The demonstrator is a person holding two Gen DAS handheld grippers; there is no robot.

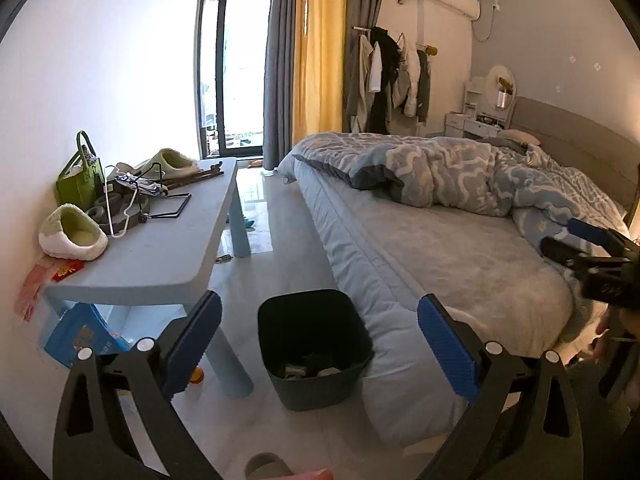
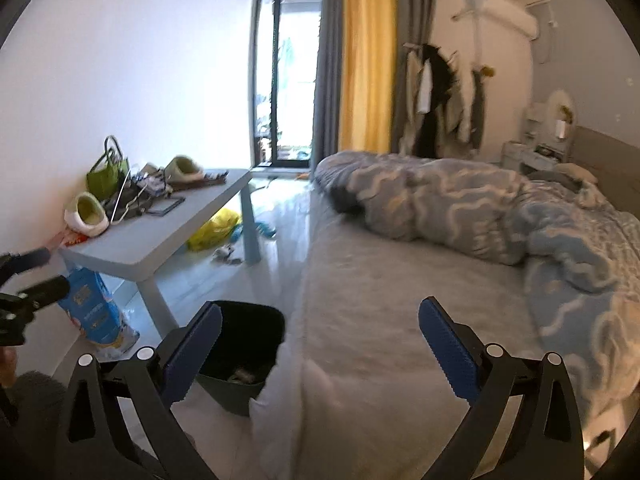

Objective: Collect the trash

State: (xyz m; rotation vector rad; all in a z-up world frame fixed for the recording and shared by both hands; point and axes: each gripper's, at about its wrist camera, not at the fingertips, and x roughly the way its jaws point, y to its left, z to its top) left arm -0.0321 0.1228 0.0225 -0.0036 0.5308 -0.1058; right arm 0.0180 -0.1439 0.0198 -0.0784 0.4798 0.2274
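Your left gripper [image 1: 319, 344] hangs with its jaws spread wide and nothing between them, and the dark trash bin [image 1: 314, 346] stands on the floor right below, tight against the bed's [image 1: 440, 264] near edge, with crumpled scraps [image 1: 308, 370] in its bottom. Your right gripper [image 2: 320, 350] is spread just as wide, empty too, over the bed's near edge with the bin [image 2: 244, 356] low to its left. The blue table [image 1: 160, 256] carries slippers [image 1: 74, 238] at its near left corner, green bag [image 1: 78, 178] behind them along the wall edge; blue packet [image 2: 94, 312] and yellow bag [image 2: 214, 232] lie on the floor under it.
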